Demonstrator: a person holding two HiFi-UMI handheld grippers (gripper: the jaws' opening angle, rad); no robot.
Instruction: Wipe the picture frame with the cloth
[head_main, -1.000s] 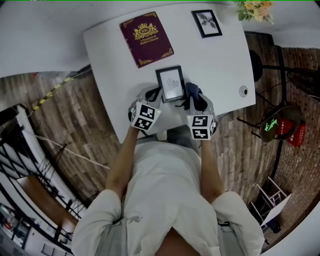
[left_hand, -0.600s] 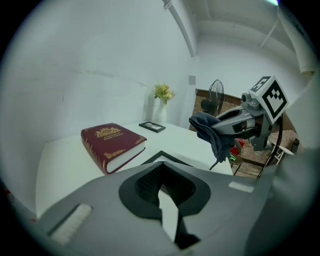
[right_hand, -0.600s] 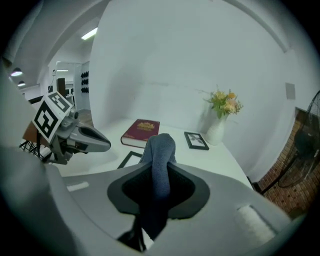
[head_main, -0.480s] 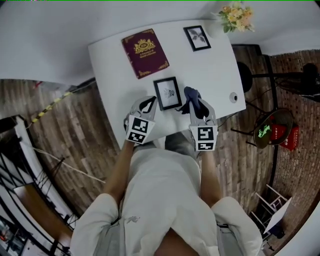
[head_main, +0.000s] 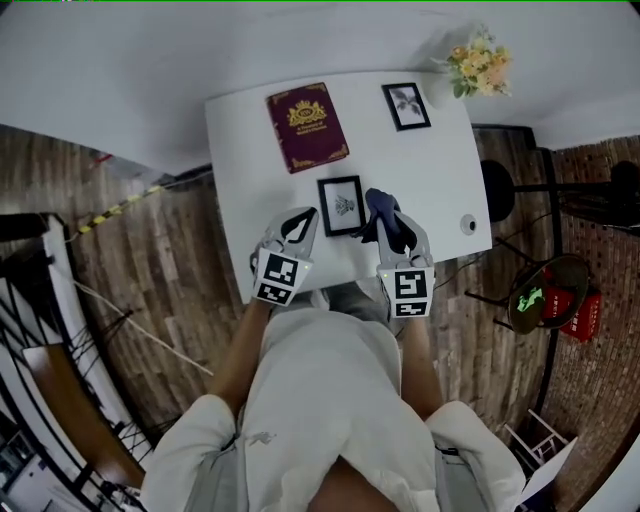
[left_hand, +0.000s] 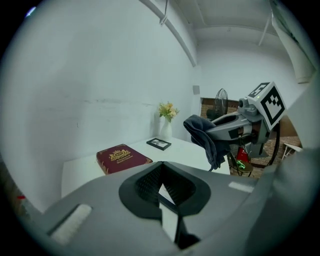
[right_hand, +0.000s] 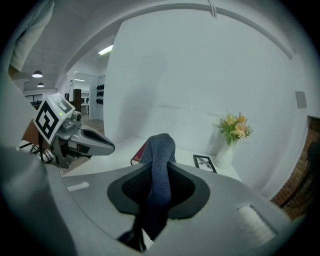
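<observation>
White tabletop (head_main: 440, 170) first — the right gripper (head_main: 391, 226) is clenched on a dark blue cloth (right_hand: 160, 165). The left gripper (head_main: 303, 221), nearly closed, pinches the black rectangular picture frame (head_main: 341, 205) by its edge. Both forearms reach forward. Beyond lies a maroon gilt book (head_main: 307, 126).

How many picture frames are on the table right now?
2. The near frame sits between the left claw and the right claw; the far frame lies at the back edge beside the flowers. None seems hidden.
</observation>
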